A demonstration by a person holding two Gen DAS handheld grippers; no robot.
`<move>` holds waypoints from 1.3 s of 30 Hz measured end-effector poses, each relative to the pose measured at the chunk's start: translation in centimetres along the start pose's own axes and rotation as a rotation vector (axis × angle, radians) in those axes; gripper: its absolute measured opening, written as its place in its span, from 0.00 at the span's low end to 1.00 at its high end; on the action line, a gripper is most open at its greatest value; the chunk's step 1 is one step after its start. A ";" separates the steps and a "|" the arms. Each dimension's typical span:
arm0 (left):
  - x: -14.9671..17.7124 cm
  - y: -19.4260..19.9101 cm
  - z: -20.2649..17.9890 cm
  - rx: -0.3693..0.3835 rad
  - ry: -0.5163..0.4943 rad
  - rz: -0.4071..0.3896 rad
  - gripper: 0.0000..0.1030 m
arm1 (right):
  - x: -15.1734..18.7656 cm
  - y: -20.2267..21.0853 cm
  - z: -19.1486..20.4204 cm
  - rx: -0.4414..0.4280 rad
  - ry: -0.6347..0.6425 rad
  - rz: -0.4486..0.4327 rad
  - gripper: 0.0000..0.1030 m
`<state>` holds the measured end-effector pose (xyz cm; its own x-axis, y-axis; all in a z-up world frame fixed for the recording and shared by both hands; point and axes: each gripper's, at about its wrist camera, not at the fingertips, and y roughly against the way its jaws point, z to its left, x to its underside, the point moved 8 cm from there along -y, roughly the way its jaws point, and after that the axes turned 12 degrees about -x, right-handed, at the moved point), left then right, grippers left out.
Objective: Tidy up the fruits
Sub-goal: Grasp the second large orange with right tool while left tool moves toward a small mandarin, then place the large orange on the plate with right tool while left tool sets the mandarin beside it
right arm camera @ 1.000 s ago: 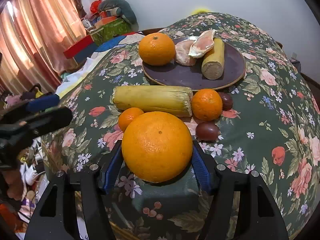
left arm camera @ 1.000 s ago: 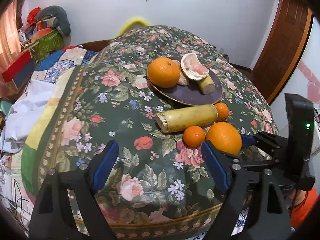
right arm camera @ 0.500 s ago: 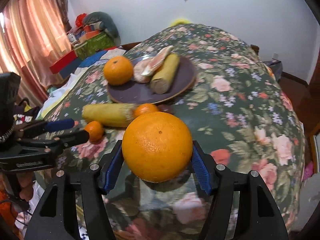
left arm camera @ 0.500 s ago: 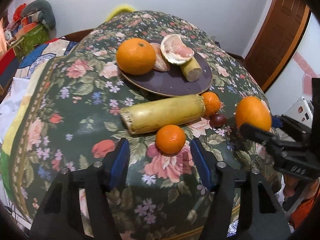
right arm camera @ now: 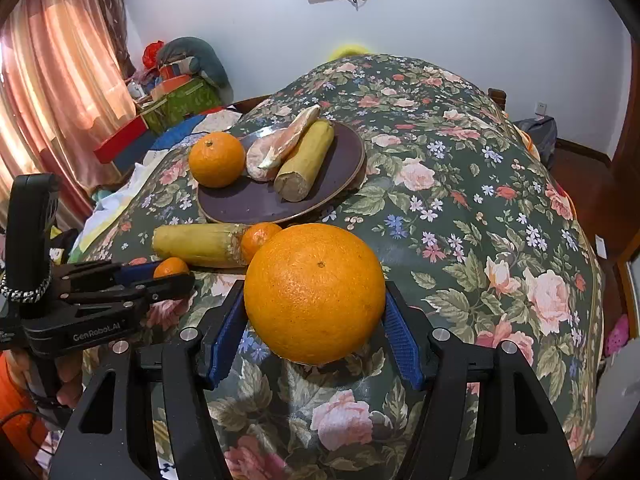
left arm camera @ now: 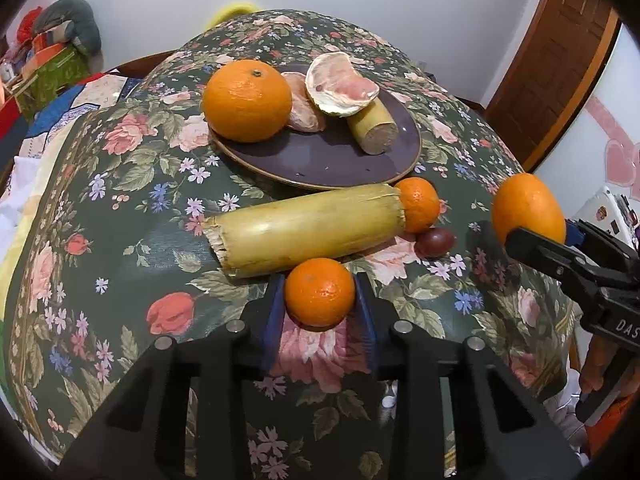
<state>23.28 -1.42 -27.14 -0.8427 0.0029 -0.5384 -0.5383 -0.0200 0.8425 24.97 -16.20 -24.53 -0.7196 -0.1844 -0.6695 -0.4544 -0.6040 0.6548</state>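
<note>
A small tangerine (left arm camera: 320, 298) lies on the floral tablecloth, just in front of a long yellow cane piece (left arm camera: 308, 230). My left gripper (left arm camera: 319, 280) is closing its jaws around it, and both blue pads touch its sides. My right gripper (right arm camera: 315, 308) is shut on a large orange (right arm camera: 315, 292) and holds it above the cloth, right of the other fruit. The purple plate (left arm camera: 320, 160) behind carries an orange (left arm camera: 247, 100), peeled pomelo pieces (left arm camera: 340, 88) and a short cane piece (left arm camera: 374, 128). A second tangerine (left arm camera: 418, 204) and a small dark fruit (left arm camera: 435, 242) lie at the long cane's right end.
The round table (right arm camera: 480, 208) falls away on every side. Bedding and boxes (right arm camera: 176, 96) are piled beyond it to the left, beside a pink curtain (right arm camera: 60, 80). A wooden door (left arm camera: 560, 60) stands at the right in the left wrist view.
My left gripper came forward and down to the small tangerine and narrowed from wide open until its pads met the fruit. The right gripper carried the large orange up and off to the right.
</note>
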 end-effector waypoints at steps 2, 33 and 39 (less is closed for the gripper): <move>-0.1 0.4 -0.1 0.006 -0.004 -0.006 0.33 | -0.2 0.1 0.0 0.001 0.002 -0.003 0.60; -8.9 -1.0 0.5 0.010 -0.004 -0.123 0.33 | -8.0 -4.0 -3.1 0.037 0.044 -0.065 0.60; -9.5 -2.9 -0.3 0.036 -0.001 -0.104 0.33 | -8.9 -6.1 -3.8 0.051 0.084 -0.028 0.60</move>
<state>32.80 -1.71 -24.48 -0.7820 0.0040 -0.6232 -0.6231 0.0164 0.7820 36.14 -13.83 -23.85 -0.6608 -0.2334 -0.7134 -0.5016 -0.5698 0.6509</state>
